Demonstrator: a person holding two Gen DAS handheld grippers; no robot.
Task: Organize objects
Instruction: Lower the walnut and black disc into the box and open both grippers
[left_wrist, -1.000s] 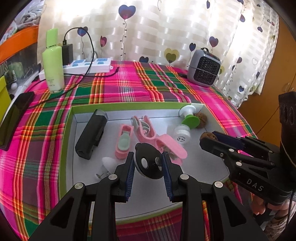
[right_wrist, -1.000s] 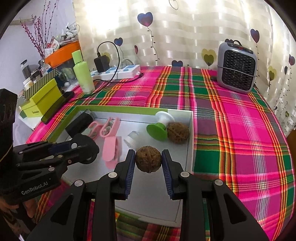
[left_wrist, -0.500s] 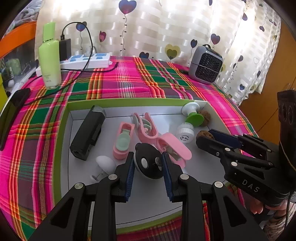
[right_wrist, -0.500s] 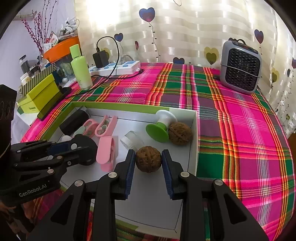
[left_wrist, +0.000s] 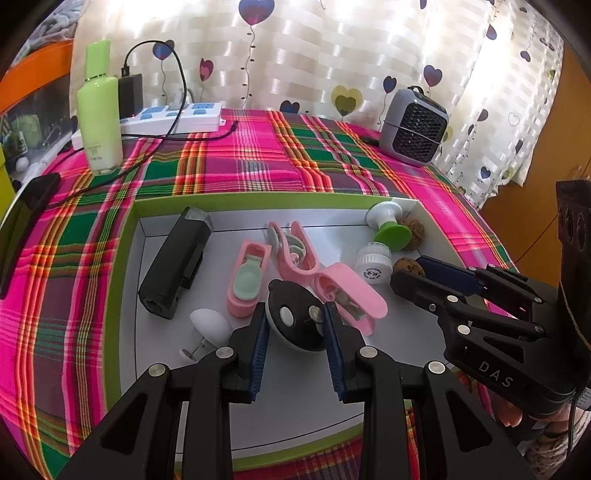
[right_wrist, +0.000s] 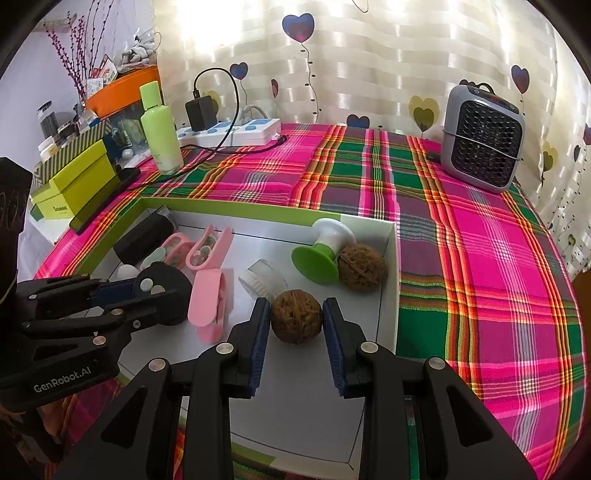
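My left gripper (left_wrist: 295, 321) is shut on a black round disc-shaped object (left_wrist: 293, 319) with a white button, held low over the white tray with green rim (left_wrist: 125, 236). My right gripper (right_wrist: 295, 317) is shut on a brown walnut (right_wrist: 295, 315) over the tray's right part. In the tray lie a black rectangular device (left_wrist: 173, 262), three pink clips (left_wrist: 247, 277), a white cap (left_wrist: 373, 264), a green-and-white suction piece (right_wrist: 321, 249), a second walnut (right_wrist: 362, 267) in the far right corner, and a white push-pin-like piece (left_wrist: 208, 325).
The tray sits on a pink-green plaid cloth (right_wrist: 480, 240). Behind it stand a green bottle (left_wrist: 98, 110), a power strip with charger (left_wrist: 173, 118) and a grey fan heater (right_wrist: 480, 144). Yellow-green boxes (right_wrist: 74, 181) and a dark phone (left_wrist: 22, 218) lie left.
Both grippers keep their grips. The views have shifted slightly closer over the tray; the held disc and walnut sit a little lower over it.
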